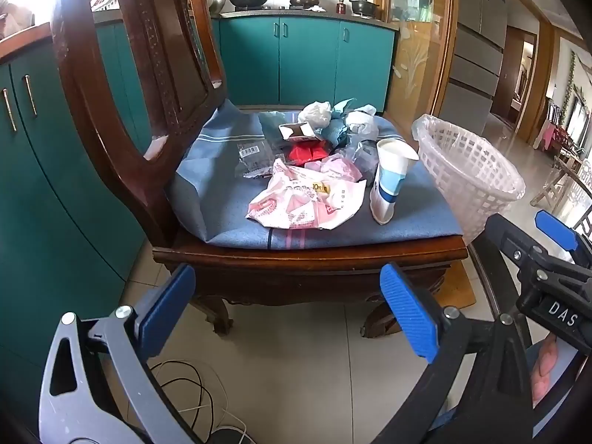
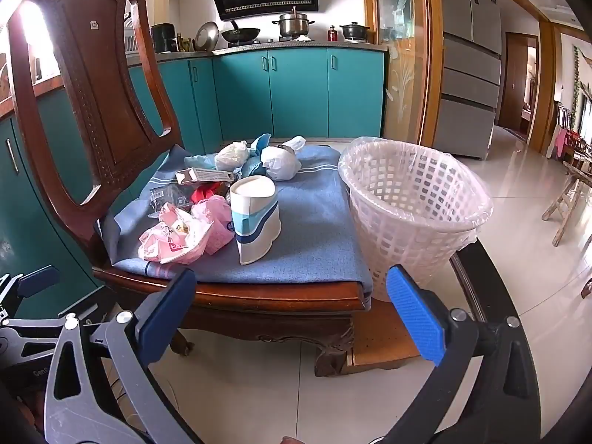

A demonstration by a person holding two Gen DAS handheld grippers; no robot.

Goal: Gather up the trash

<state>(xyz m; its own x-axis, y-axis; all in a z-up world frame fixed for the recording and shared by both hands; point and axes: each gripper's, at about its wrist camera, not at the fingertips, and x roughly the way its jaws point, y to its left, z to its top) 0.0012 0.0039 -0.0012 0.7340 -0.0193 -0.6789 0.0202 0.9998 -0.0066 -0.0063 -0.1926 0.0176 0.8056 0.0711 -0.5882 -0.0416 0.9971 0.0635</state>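
Trash lies heaped on a wooden chair's blue seat cloth point(image 1: 229, 199) point(image 2: 314, 229): a crumpled pink-and-white wrapper point(image 1: 307, 203) point(image 2: 174, 240), a dented white-and-blue paper cup point(image 1: 390, 179) point(image 2: 255, 218), a small open carton point(image 1: 296, 131) point(image 2: 203, 175), red scraps point(image 1: 309, 153), clear film and balled white bags point(image 1: 316, 113) point(image 2: 281, 162). A white lattice bin point(image 1: 466, 174) point(image 2: 414, 207) with a clear liner stands right of the chair. My left gripper point(image 1: 288, 309) hangs open in front of the seat's edge, holding nothing. My right gripper point(image 2: 292, 310) is also open and empty, before the seat's right corner.
The carved chair back point(image 1: 122, 74) point(image 2: 92, 92) rises at the left. Teal cabinets point(image 1: 307, 59) and a stove with pots stand behind. Cables point(image 1: 192, 388) lie on the tiled floor below. A board point(image 2: 381, 340) lies under the bin. The right gripper's body point(image 1: 547, 270) shows in the left wrist view.
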